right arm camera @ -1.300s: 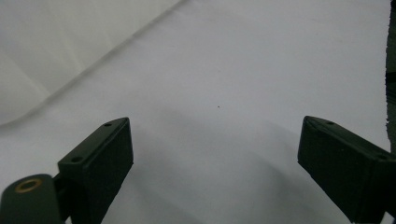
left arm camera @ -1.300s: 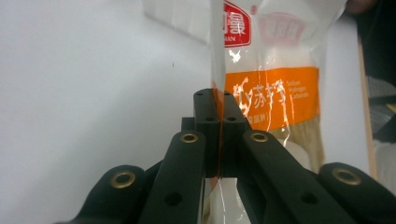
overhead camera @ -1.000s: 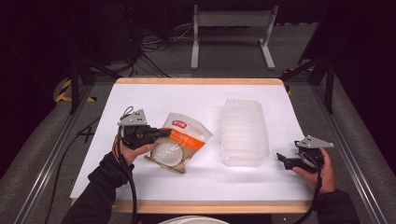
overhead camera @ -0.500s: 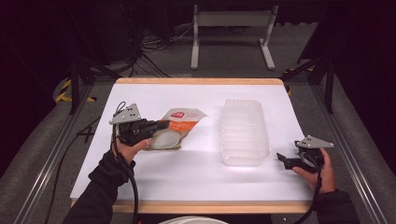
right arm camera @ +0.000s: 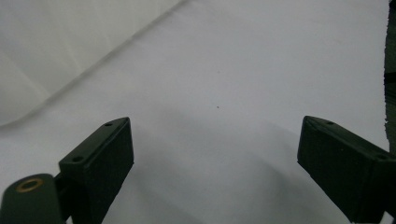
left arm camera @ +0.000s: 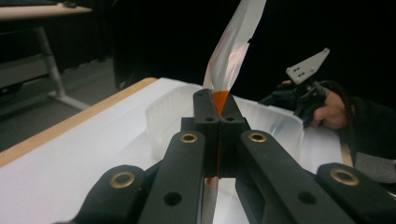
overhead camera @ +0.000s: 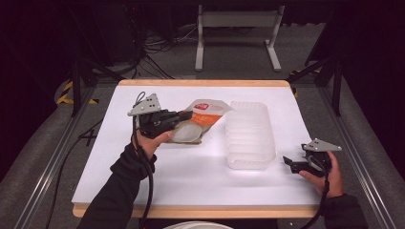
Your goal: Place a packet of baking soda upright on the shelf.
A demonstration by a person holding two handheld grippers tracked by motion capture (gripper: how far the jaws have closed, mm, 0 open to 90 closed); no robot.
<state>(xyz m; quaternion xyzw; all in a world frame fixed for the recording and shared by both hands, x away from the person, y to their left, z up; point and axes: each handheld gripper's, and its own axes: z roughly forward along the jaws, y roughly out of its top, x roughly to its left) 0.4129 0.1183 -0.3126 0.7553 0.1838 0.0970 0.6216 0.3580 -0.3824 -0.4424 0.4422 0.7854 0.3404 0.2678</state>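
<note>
A pouch (overhead camera: pixel 203 119) printed orange and white, with a clear window over something pale and round, hangs tilted above the white table (overhead camera: pixel 191 186). My left gripper (overhead camera: pixel 187 115) is shut on its near edge. In the left gripper view the jaws (left arm camera: pixel 215 100) pinch the orange edge, and the pouch (left arm camera: pixel 232 53) rises above them. A clear ribbed plastic tray (overhead camera: pixel 250 136) lies to the right of the pouch and shows beyond the jaws (left arm camera: pixel 161 109). My right gripper (overhead camera: pixel 287 161) rests near the table's right side, open and holding nothing, its jaws (right arm camera: pixel 215 144) wide apart over bare tabletop.
The table's wooden rim (overhead camera: pixel 200 83) runs along the far edge, with metal rails on both sides. Beyond it, cables and a grey stand (overhead camera: pixel 236 21) sit on the dark floor. The other hand and its gripper (left arm camera: pixel 306 86) show past the tray.
My left gripper has lifted the pouch off the table and carried it away from me and to the right, toward the tray. The right gripper has stayed still.
</note>
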